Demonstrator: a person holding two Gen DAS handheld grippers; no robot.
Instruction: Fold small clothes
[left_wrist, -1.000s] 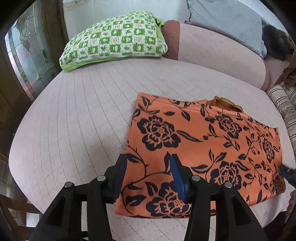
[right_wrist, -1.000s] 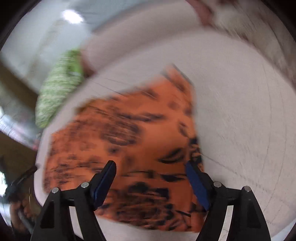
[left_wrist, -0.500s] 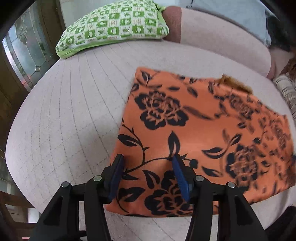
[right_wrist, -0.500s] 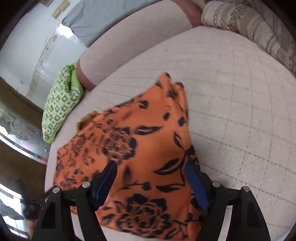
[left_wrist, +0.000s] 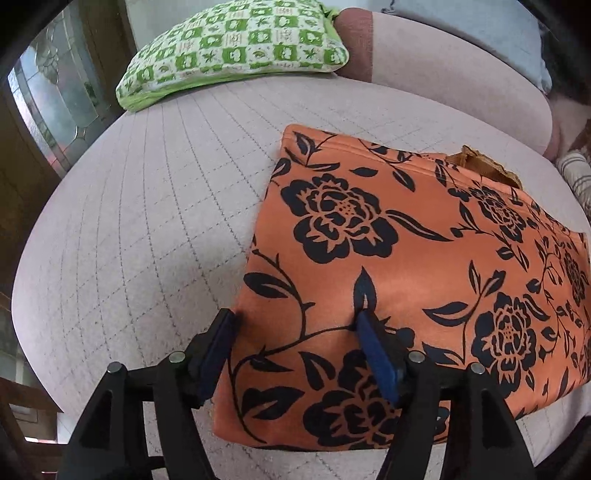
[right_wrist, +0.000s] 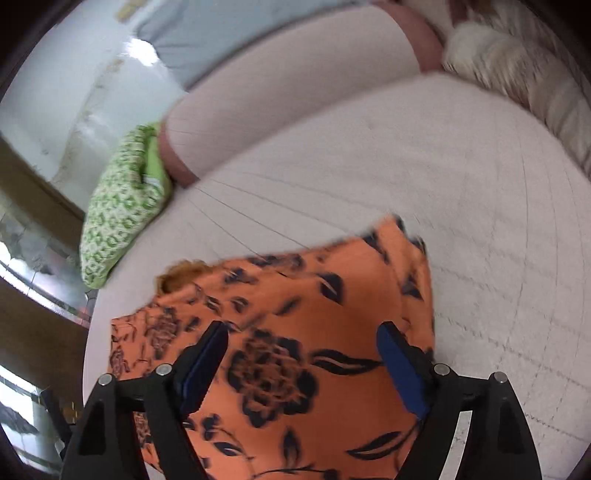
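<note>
No container shows in either view. The orange floral garment (left_wrist: 424, 266) lies folded into a flat rectangle on the pale quilted bed (left_wrist: 155, 206), well apart from the green checked pillow (left_wrist: 236, 48) at the far edge.

The left gripper (left_wrist: 295, 325) is low over the garment's near left corner. Its jaws are opening: the left fingertip sits at the cloth's left edge, the right one over the printed fabric, and that corner lies between them ungripped.

The right gripper (right_wrist: 301, 338) hangs over the garment's other end (right_wrist: 295, 332), jaws also opening and wide, with cloth showing between the 2 blue pads (right_wrist: 400, 373) but not pinched. Whether its tips touch the fabric I cannot tell.

The left wrist view is sharp and shows the black rose print, a brown frilled trim (left_wrist: 480, 166) poking out at the far edge, and a leaded glass door (left_wrist: 55, 103) to the left. The right wrist view is blurred, yet shows a pale fluffy blanket (right_wrist: 517, 66) at the bed's far right and the long bolster (right_wrist: 295, 92).
</note>
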